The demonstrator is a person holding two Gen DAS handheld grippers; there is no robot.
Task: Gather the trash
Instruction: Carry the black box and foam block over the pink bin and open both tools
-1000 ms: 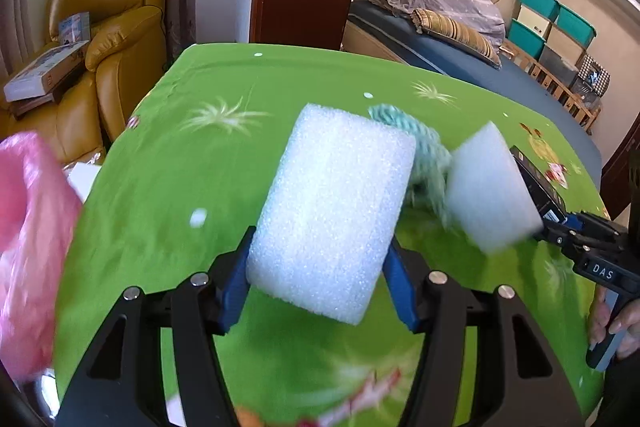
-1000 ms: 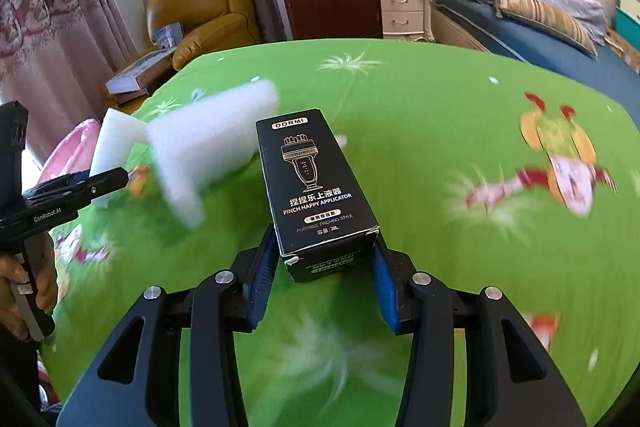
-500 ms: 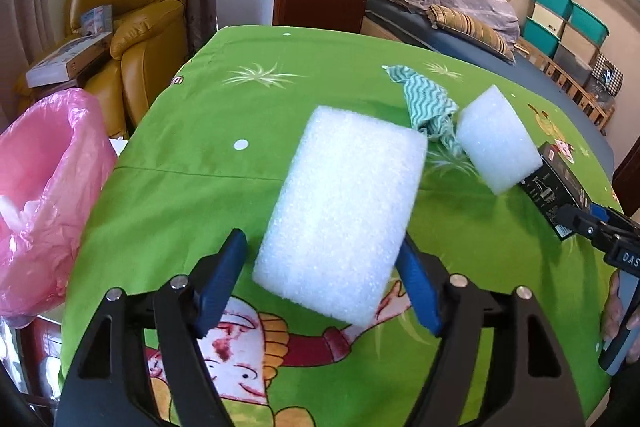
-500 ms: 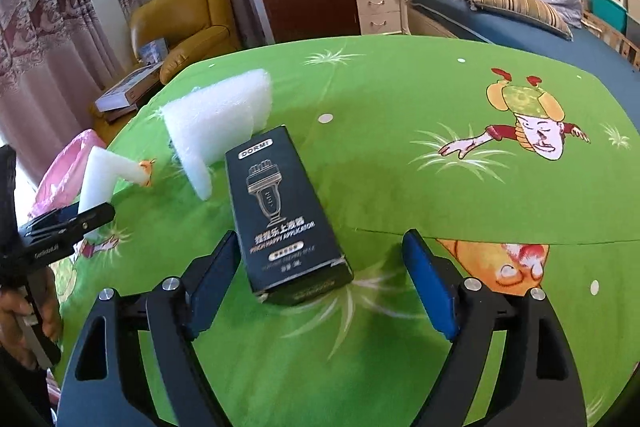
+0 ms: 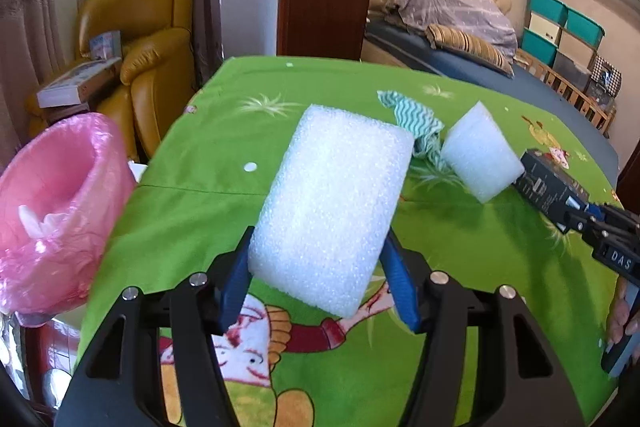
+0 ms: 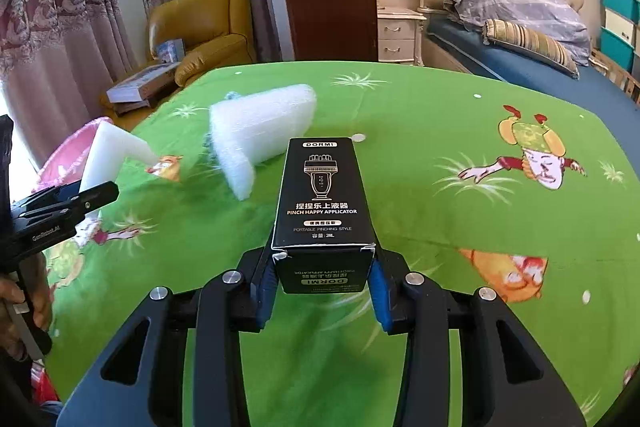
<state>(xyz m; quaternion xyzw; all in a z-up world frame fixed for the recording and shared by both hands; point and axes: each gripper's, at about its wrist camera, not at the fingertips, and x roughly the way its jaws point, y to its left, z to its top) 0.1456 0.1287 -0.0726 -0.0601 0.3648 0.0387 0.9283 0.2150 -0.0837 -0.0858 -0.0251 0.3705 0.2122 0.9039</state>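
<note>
Bedroom, with a bench [image 5: 200, 211] under a bright green cartoon cloth.

Nearest, in the left wrist view: left tool [image 5: 318, 259], just closed further, pinching a white foam block [image 5: 332, 203] by its lower end, blue pads against both long sides. Block tilted up and away over the bench's near-left part. Looks very light, soft and springy. Likely to dent under a hard squeeze and to wag if taken only at one end. Best gripped across the narrow width, closer to the middle.

In the right wrist view: right tool [image 6: 322, 261], just closed in as well, clamped on the near end of a black carton [image 6: 322, 195]. Carton pointing forward along the fingers. Thin card by the look of it: light, stiff along the edges, easy to crush. Best held on the flat side faces, as now.

Farther along the bench, between the two tools: a smaller foam piece [image 5: 480, 155], loose, just beside a green-and-white zigzag rag [image 5: 412, 119] behind it.

Off the bench's left edge, near the left tool: a bin lined with a pink bag [image 5: 60, 203], mouth open, white scraps inside.

Beyond the far edge: a yellow armchair [image 5: 148, 67] and a bed [image 5: 460, 39].
</note>
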